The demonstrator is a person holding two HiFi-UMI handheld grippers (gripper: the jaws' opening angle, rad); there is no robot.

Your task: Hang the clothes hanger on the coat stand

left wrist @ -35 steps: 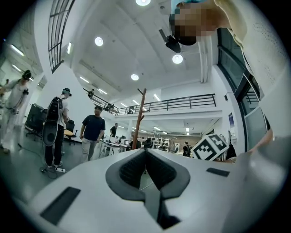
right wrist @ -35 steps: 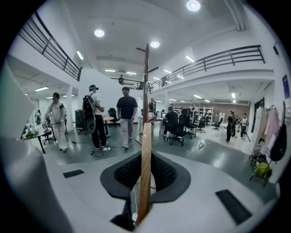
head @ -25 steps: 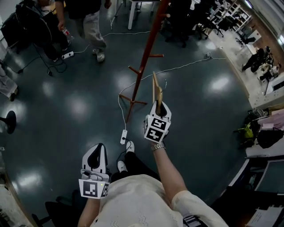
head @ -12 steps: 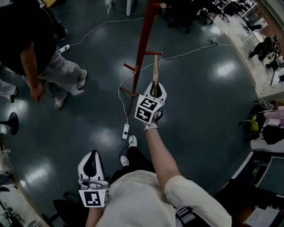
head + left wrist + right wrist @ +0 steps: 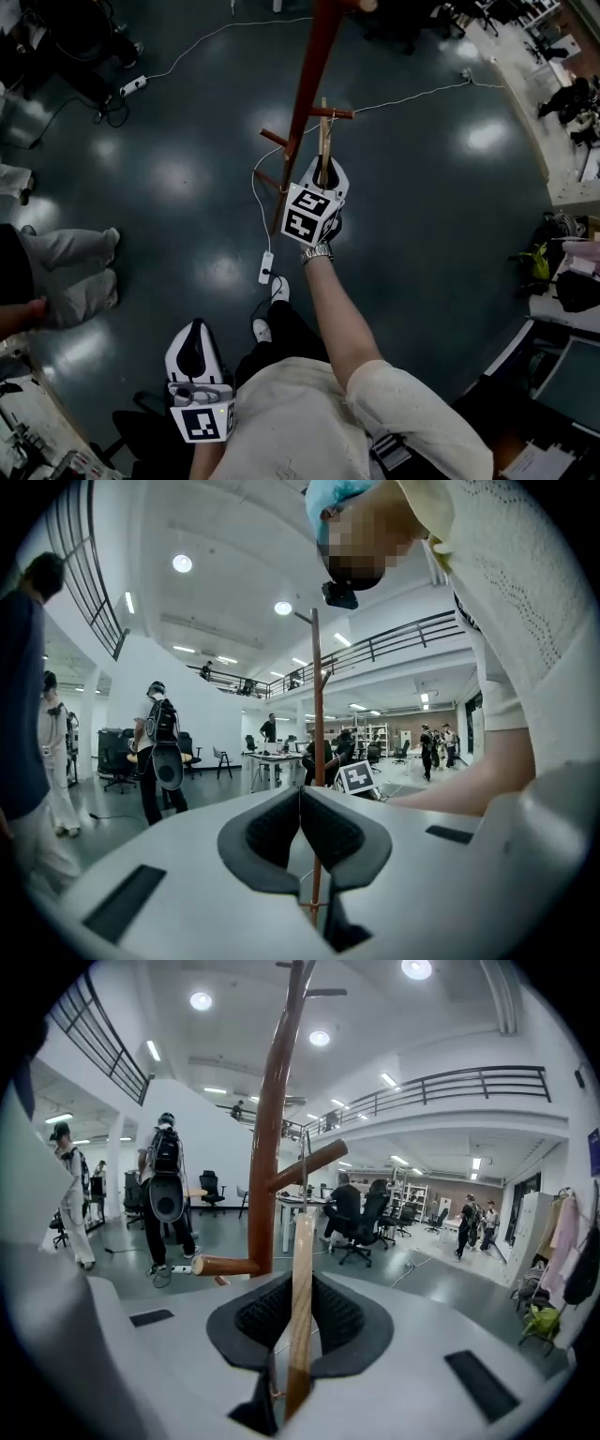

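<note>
The coat stand (image 5: 307, 89) is a red-brown pole with short side pegs; it rises ahead of me. My right gripper (image 5: 323, 175) is shut on the wooden clothes hanger (image 5: 324, 136), which it holds edge-on right beside a peg (image 5: 334, 112). In the right gripper view the hanger (image 5: 299, 1297) stands upright between the jaws. Its thin wire hook (image 5: 303, 1162) reaches up next to an angled peg (image 5: 310, 1164) on the pole (image 5: 271, 1138). My left gripper (image 5: 192, 345) hangs low at my left side, shut and empty (image 5: 302, 810).
A white power strip (image 5: 265, 267) and a cable (image 5: 403, 97) lie on the dark glossy floor near the stand's base. A person's legs (image 5: 67, 272) are at the left. Desks and bags (image 5: 562, 272) line the right side. A person with a backpack (image 5: 165, 1194) stands farther off.
My right gripper has carried the hanger forward and up to the stand's peg. The person at the left has walked on toward the lower left. The left gripper stays low.
</note>
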